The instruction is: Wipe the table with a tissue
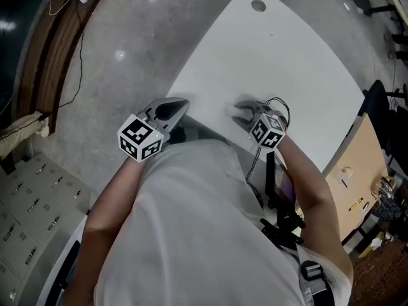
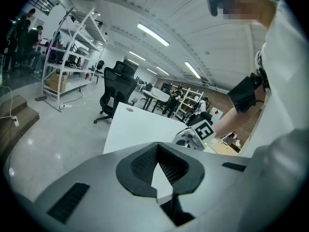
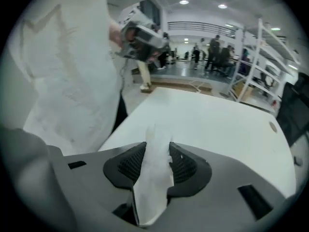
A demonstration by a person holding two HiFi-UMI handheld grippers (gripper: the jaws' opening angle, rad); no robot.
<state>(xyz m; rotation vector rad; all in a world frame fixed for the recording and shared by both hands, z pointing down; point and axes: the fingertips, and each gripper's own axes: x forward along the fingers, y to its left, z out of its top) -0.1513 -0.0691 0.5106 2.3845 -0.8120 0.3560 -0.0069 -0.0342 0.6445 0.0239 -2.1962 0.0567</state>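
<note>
Tissue (image 3: 153, 178): a white crumpled strip, pinched between the two pads of the right gripper (image 3: 157, 166). Pokes out past the tips and trails back toward the camera. Right jaws clamped on it, kept apart only by its bulk. Sits over the white table (image 3: 217, 120), close to the near edge; cannot tell from any view whether it touches the surface.

Ahead of the tissue, wide bare tabletop all the way to the far edge, broken only by a round cable hole (image 1: 258, 5) near the far corner. On the left, a long straight table edge dropping off to grey floor (image 1: 121, 50). On the right, the table's other edge, with a tan wooden board (image 1: 357, 171) just beyond it.

Left gripper (image 1: 182, 104) right at the table's near-left edge, beside the right one and apart from the tissue. Tips pressed together, nothing between them.
</note>
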